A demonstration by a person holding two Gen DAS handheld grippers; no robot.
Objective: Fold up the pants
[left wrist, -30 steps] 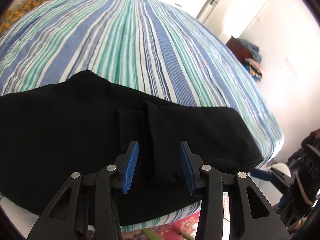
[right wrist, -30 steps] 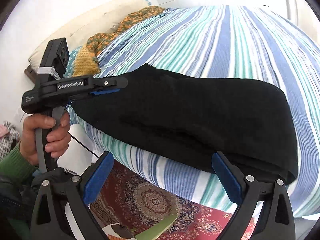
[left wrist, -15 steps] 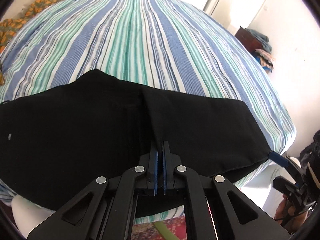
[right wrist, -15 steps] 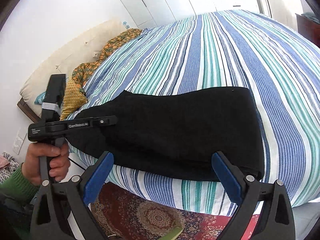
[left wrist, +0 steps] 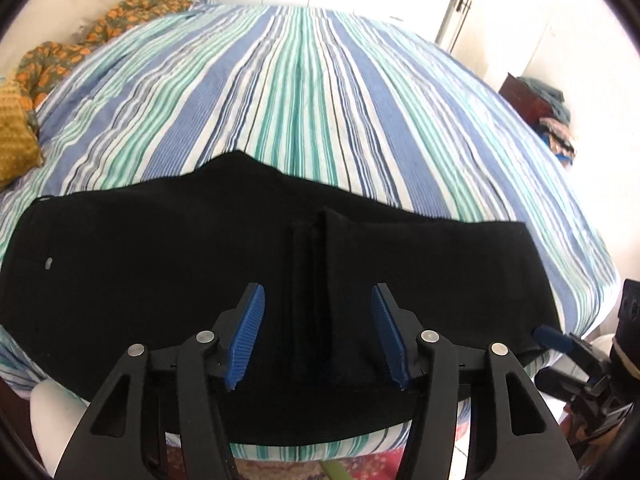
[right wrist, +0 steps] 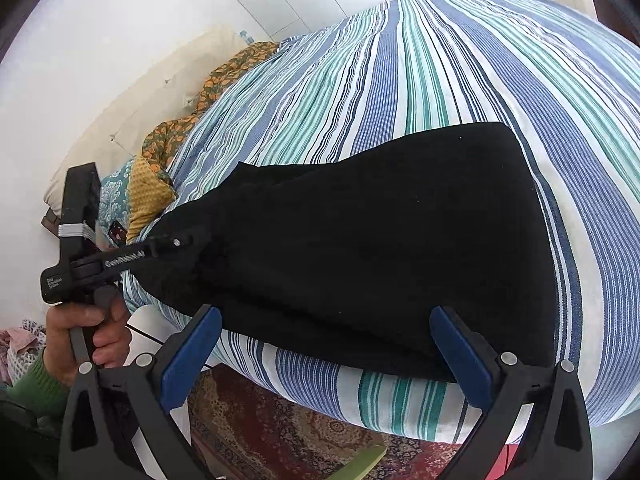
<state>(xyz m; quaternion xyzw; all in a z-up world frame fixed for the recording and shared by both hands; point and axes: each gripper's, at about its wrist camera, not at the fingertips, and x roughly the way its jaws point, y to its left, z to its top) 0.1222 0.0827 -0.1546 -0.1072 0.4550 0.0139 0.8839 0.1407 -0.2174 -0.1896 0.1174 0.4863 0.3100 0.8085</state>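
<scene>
Black pants point(left wrist: 160, 280) lie folded lengthwise along the near edge of the striped bed point(left wrist: 304, 92). My left gripper point(left wrist: 318, 336) hovers over their middle and its jaws are opening. A raised crease of black cloth point(left wrist: 320, 264) stands between the blue pads point(left wrist: 248, 332), untouched by them. In the right wrist view the pants point(right wrist: 380, 232) stretch from the left gripper point(right wrist: 176, 242), held by a hand point(right wrist: 92, 332), to my right gripper point(right wrist: 324, 356). The right gripper is open wide and straddles the pants' near edge without pressing on it.
Orange patterned bedding point(left wrist: 92, 36) and a yellow cushion point(right wrist: 150, 196) lie at the bed's head. A patterned rug point(right wrist: 280, 428) covers the floor below the bed edge. A dark cabinet with piled clothes point(left wrist: 544, 104) stands by the far wall.
The left gripper's jaws closed on the pants' middle half a second ago and have now spread apart, leaving a raised crease. The right gripper came lower and closer to the pants' near edge.
</scene>
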